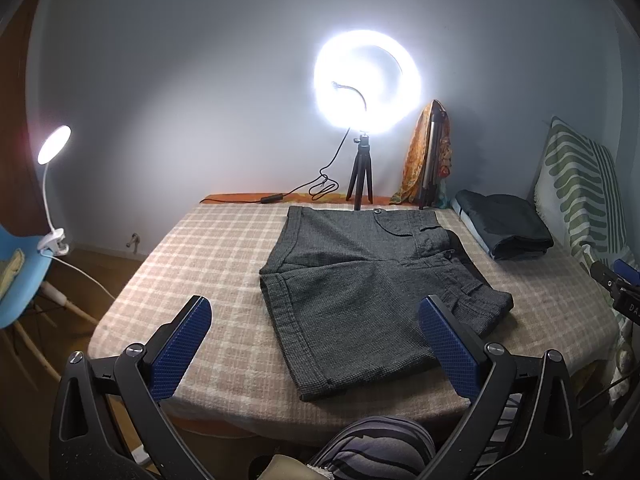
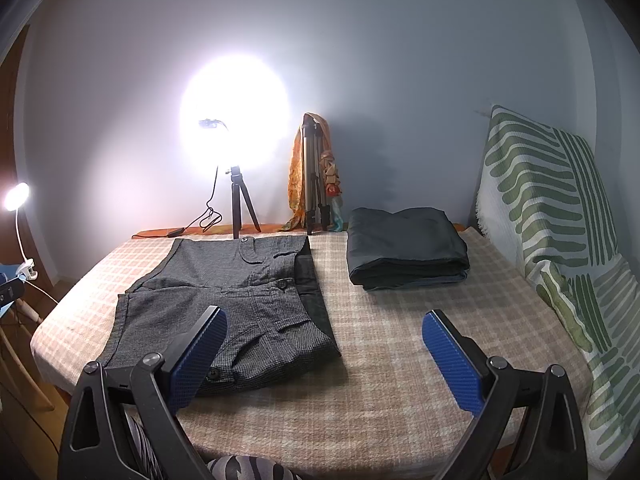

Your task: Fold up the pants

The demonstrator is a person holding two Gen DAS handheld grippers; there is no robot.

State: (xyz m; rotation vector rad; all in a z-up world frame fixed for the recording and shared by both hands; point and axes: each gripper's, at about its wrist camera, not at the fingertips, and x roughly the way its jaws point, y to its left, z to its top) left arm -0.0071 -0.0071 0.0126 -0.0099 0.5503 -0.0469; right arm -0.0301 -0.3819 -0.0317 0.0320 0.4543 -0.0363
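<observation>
One pair of dark grey checked short pants point(image 1: 368, 288) lies flat on the pink checked blanket point(image 1: 200, 264) covering the table. One pile of folded dark clothes point(image 2: 404, 248) sits near it. Two lamps shine: a round ring light point(image 1: 366, 80) and a small clip lamp point(image 1: 54, 145). The left gripper point(image 1: 316, 344) and right gripper point(image 2: 324, 356) both hover low over the near edge, spread wide, holding nothing.
</observation>
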